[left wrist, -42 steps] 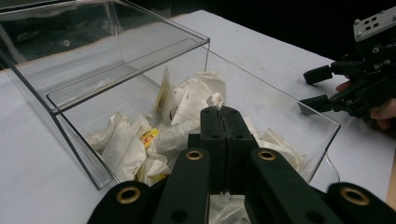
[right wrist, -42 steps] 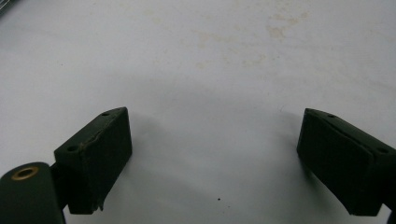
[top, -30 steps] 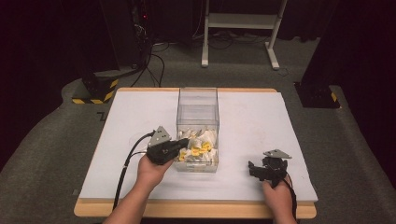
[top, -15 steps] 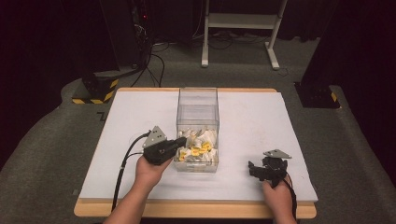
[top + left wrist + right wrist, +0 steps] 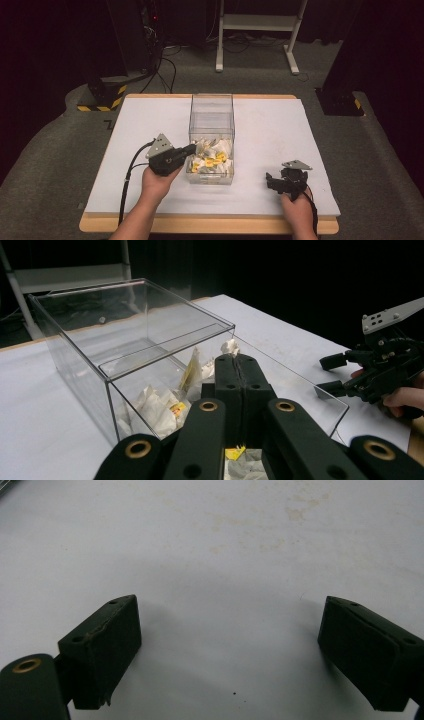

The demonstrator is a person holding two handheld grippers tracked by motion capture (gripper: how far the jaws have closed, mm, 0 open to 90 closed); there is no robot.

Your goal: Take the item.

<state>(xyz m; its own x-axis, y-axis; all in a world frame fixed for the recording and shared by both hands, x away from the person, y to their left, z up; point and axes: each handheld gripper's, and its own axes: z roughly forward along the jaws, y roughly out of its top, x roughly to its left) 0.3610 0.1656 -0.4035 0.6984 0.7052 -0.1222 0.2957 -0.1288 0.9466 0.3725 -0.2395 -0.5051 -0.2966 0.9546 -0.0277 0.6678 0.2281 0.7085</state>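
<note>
From the high view, the left gripper point(image 5: 191, 148) reaches over the near left rim of the clear rectangular plastic box point(image 5: 211, 116), which stands mid-table on the white table top point(image 5: 150, 120) and holds crumpled white and yellow packets point(image 5: 210, 161); their print is too small to read. The right gripper point(image 5: 270, 179) rests at the near right.

In the left gripper view, the jaws are pressed together above the packets point(image 5: 155, 405); whether they pinch anything cannot be told.

In the right gripper view, the jaws stand wide apart over bare table.
</note>
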